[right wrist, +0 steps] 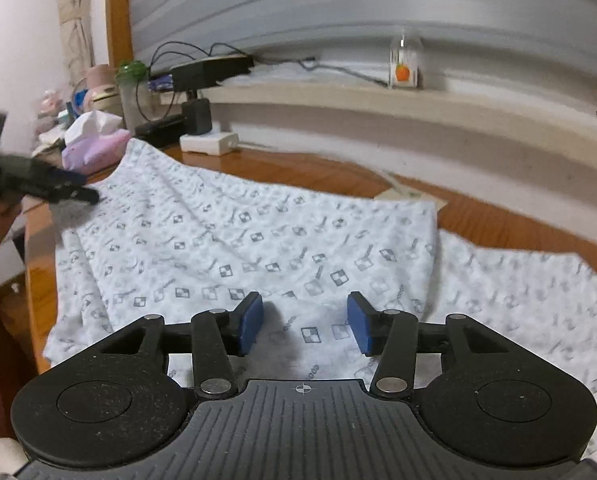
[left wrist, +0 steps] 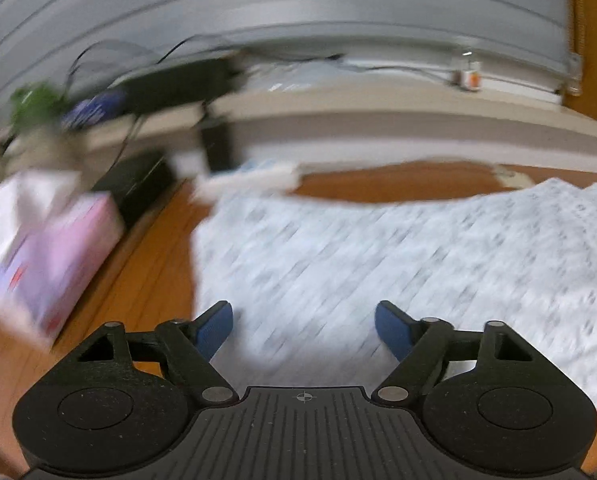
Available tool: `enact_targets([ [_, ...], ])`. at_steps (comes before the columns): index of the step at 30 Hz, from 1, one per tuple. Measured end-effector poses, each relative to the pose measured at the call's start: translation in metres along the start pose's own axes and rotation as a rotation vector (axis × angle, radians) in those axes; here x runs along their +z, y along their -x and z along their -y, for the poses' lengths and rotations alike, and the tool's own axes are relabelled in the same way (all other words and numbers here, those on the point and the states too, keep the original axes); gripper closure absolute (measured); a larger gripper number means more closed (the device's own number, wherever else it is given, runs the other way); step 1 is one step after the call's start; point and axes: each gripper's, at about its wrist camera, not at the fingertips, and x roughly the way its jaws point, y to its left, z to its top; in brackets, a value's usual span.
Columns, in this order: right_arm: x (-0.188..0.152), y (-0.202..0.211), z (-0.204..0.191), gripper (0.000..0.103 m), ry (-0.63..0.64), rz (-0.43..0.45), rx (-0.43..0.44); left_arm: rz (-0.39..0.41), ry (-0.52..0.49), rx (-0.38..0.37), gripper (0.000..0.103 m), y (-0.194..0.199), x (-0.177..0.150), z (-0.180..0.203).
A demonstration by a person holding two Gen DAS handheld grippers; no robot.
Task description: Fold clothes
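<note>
bare table [right wrist: 498, 216] beyond garment [right wrist: 258, 240] edge

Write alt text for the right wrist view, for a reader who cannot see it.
The right gripper hangs open over a white patterned garment spread on a wooden table. At far left the left gripper reaches the garment's edge, near a pink tissue box.

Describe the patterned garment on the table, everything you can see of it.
The garment is white, textured-looking fabric printed with small grey checkered squares and lettering. It lies spread, mostly flat, on the brown wooden table, with soft wrinkles and one layer folded over another along a straight edge on the right. Its far corner reaches the pink tissue box. The right gripper hovers open above its near part; the left gripper is also open over it.
</note>
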Motion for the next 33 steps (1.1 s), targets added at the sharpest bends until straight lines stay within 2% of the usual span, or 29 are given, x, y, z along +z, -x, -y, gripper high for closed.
enact_targets([
  [3, 0.000, -0.003, -0.001, 0.050, 0.009, -0.014, -0.003, 0.000, 0.018, 0.016, 0.031, 0.005, -0.014, -0.010],
  [4, 0.001, -0.004, -0.001, 0.050, 0.012, -0.018, -0.004, 0.006, 0.023, 0.016, 0.037, 0.007, -0.016, -0.013],
  [5, 0.001, -0.005, -0.001, 0.048, 0.015, -0.023, -0.005, 0.013, 0.025, 0.020, 0.055, 0.009, -0.018, -0.014],
  [6, 0.001, -0.006, -0.001, 0.047, 0.019, -0.027, -0.006, 0.019, 0.024, 0.019, 0.062, 0.010, -0.018, -0.015],
  [7, 0.001, -0.007, -0.001, 0.046, 0.022, -0.032, -0.007, 0.024, 0.025, 0.007, 0.078, 0.011, -0.017, -0.017],
  [8, 0.001, -0.008, -0.002, 0.046, 0.025, -0.036, -0.008, 0.028, 0.030, -0.001, 0.090, 0.012, -0.016, -0.019],
  [9, 0.001, -0.009, -0.002, 0.045, 0.028, -0.041, -0.009, 0.029, 0.032, 0.001, 0.091, 0.014, -0.015, -0.020],
  [16, 0.002, -0.013, -0.002, 0.044, 0.042, -0.056, -0.012, 0.002, 0.052, -0.013, 0.091, 0.027, -0.017, -0.028],
  [18, 0.003, -0.013, -0.001, 0.044, 0.043, -0.056, -0.010, 0.012, 0.050, 0.013, 0.087, 0.031, -0.013, -0.027],
  [21, 0.003, -0.013, 0.000, 0.044, 0.045, -0.056, -0.007, 0.054, 0.039, 0.041, 0.073, 0.031, 0.002, -0.022],
  [22, 0.003, -0.014, 0.000, 0.044, 0.045, -0.056, -0.007, 0.062, 0.036, 0.030, 0.070, 0.028, 0.009, -0.017],
  [26, 0.003, -0.013, -0.001, 0.044, 0.045, -0.056, -0.008, 0.070, 0.012, -0.059, 0.070, 0.003, 0.037, 0.010],
  [30, 0.003, -0.013, -0.001, 0.044, 0.045, -0.056, -0.008, 0.044, -0.042, -0.158, 0.070, -0.034, 0.058, 0.054],
  [32, 0.003, -0.013, -0.001, 0.044, 0.046, -0.056, -0.010, 0.022, -0.080, -0.199, 0.063, -0.056, 0.067, 0.081],
  [33, 0.003, -0.013, -0.001, 0.044, 0.049, -0.056, -0.011, 0.008, -0.110, -0.213, 0.063, -0.065, 0.071, 0.095],
])
